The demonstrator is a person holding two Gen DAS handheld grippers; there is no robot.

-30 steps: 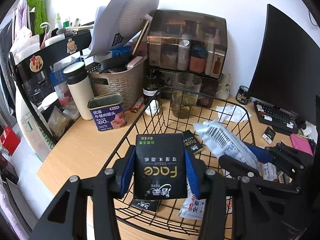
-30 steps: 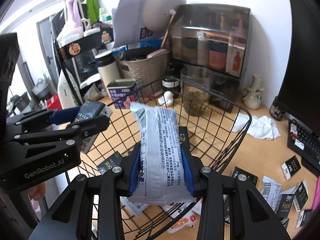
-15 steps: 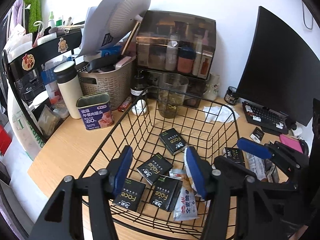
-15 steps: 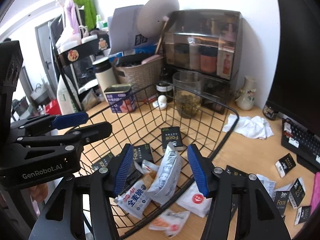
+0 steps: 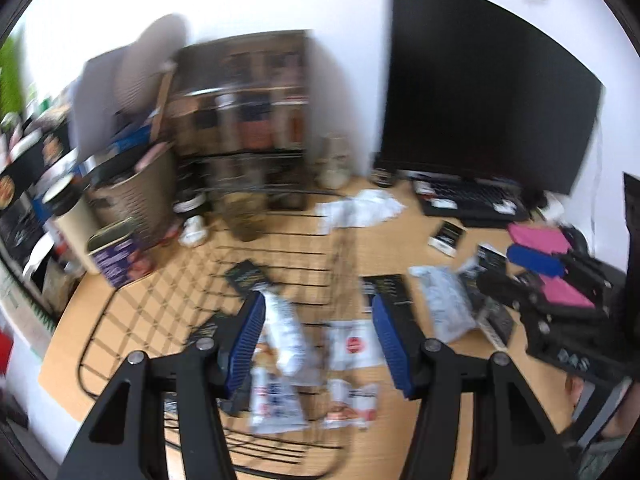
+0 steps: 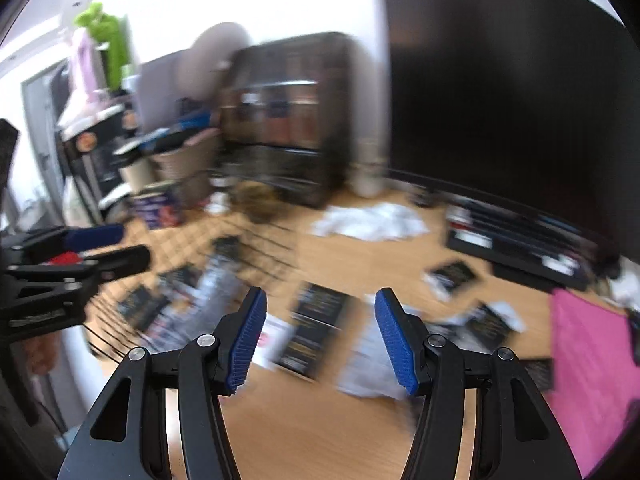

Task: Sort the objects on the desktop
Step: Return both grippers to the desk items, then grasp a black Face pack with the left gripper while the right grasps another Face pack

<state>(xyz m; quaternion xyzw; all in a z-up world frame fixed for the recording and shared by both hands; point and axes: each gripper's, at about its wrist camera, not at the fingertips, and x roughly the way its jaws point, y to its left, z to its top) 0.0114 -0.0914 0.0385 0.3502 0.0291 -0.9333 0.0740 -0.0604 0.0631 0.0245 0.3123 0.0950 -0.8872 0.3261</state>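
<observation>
Both views are motion-blurred. My left gripper (image 5: 318,338) is open and empty above the right rim of the black wire basket (image 5: 120,340), which holds black tissue packs (image 5: 248,276) and white snack packets (image 5: 284,328). My right gripper (image 6: 320,336) is open and empty over the desk right of the basket, above black tissue packs (image 6: 320,312) and a silvery packet (image 6: 368,364). More packs (image 5: 448,236) and a silvery packet (image 5: 444,304) lie on the desk. The left gripper (image 6: 100,248) shows in the right view, the right gripper (image 5: 532,264) in the left view.
A monitor (image 5: 480,92) and keyboard (image 5: 468,196) stand at the back right, a pink pad (image 6: 588,372) at the right. A crumpled tissue (image 5: 360,208), glass jar (image 5: 244,216), tin can (image 5: 116,256), woven basket (image 5: 132,196) and dark cabinet (image 5: 248,116) line the back.
Both grippers released their packets into the basket, then swung right toward the loose packs on the desk. Both stay open.
</observation>
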